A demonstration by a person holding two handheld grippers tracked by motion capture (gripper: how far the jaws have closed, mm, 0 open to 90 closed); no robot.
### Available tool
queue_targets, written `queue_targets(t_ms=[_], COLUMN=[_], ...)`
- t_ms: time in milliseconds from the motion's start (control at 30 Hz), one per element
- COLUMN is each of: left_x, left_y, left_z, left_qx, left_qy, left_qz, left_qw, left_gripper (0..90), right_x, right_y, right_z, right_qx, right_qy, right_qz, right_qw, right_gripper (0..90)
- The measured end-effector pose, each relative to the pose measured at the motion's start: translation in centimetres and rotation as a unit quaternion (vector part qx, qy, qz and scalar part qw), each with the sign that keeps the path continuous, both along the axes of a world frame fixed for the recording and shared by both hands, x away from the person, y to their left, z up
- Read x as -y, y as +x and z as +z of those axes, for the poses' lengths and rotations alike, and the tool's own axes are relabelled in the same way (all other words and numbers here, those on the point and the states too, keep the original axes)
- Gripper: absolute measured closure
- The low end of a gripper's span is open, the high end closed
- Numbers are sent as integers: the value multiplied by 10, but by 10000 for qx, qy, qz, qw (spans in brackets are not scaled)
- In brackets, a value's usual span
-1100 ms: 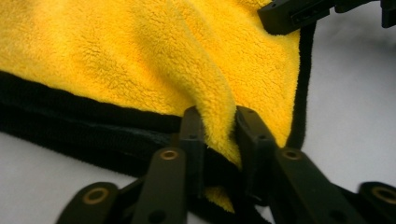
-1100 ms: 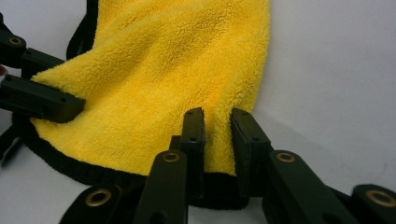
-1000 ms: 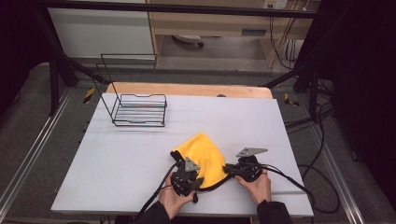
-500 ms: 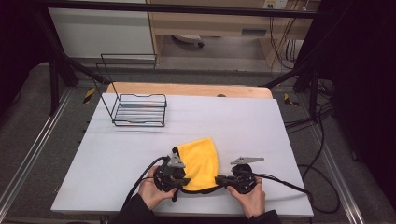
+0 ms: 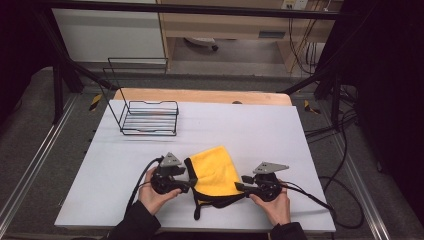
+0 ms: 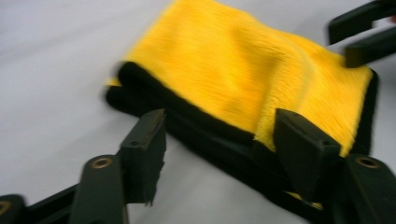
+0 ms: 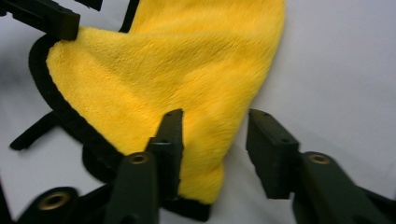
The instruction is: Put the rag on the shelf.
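A yellow cloth [image 5: 216, 171] with black trim lies folded and rumpled on the white table [image 5: 260, 130], near the front edge. My left gripper [image 5: 192, 184] is at the cloth's left side, its jaws pointing right. In the left gripper view that gripper [image 6: 224, 140] is open, with the black-edged fold of the cloth [image 6: 243, 79] between its jaws. My right gripper [image 5: 239, 188] is at the cloth's right side, pointing left. It [image 7: 217, 135] is open too, and the cloth's [image 7: 187, 70] side edge lies between its jaws. Neither gripper pinches the fabric.
A black wire basket [image 5: 150, 118] stands at the table's back left. A wooden board [image 5: 200, 95] runs along the far edge. A loose black strap [image 5: 200, 210] of the cloth trails toward the front edge. Cables trail from both grippers across the table front.
Both grippers have drawn back toward the front edge, and the left one has moved a little to the left. The cloth has shifted slightly nearer with them.
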State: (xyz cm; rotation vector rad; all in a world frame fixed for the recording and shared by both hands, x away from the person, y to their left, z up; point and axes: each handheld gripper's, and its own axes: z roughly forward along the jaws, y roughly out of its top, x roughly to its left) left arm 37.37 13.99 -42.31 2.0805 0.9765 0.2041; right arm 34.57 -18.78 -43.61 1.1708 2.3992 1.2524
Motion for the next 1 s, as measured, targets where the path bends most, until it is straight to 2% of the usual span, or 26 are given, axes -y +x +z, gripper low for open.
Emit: queue_targets(t_ms=[67,133,200,267,300,433,533,600,633,767,833,933,1000], left_x=[-5,-9,-12,-14,-14,-8,-3,1,2,4,5,5,5], left_y=[11,18,23,26,28,44,51,54,55,58,58,59,59], left_z=[0,1,4,6,4,-11,-18,-20,-20,-26,-27,-27,-27], left_qx=[-82,-22,-68,62,80,-62,-65,5,-48,-185,-207,-288,-290], left_qy=[20,10,-139,-177,-158,-38,-161,-96,-61,-1,15,-69,-54], left_qz=[114,224,249,373,413,559,573,626,627,598,580,500,501], left_qw=[9999,9997,9996,9991,9990,9984,9982,9980,9980,9980,9981,9983,9983], left_gripper=[261,259,241,237,252,263,323,371,392,466,501,572,585], right_x=[2,4,5,5,4,2,1,0,-1,-13,-23,-34,-41], right_y=[5,10,14,16,18,27,37,46,51,72,85,100,109], right_z=[3,6,6,5,5,5,9,11,12,12,9,3,-1], right_qx=[140,179,202,162,183,253,344,413,404,317,206,74,4], right_qy=[-2,-8,-45,-59,-60,-71,-40,-4,21,126,28,-112,-101], right_qz=[16,-1,-12,2,10,26,-15,-13,-18,37,83,101,161], right_qw=[9999,9998,9998,9999,9998,9997,9994,9991,9992,9994,9997,9999,9998], right_gripper=[512,518,517,496,482,386,356,354,354,370,392,426,449])
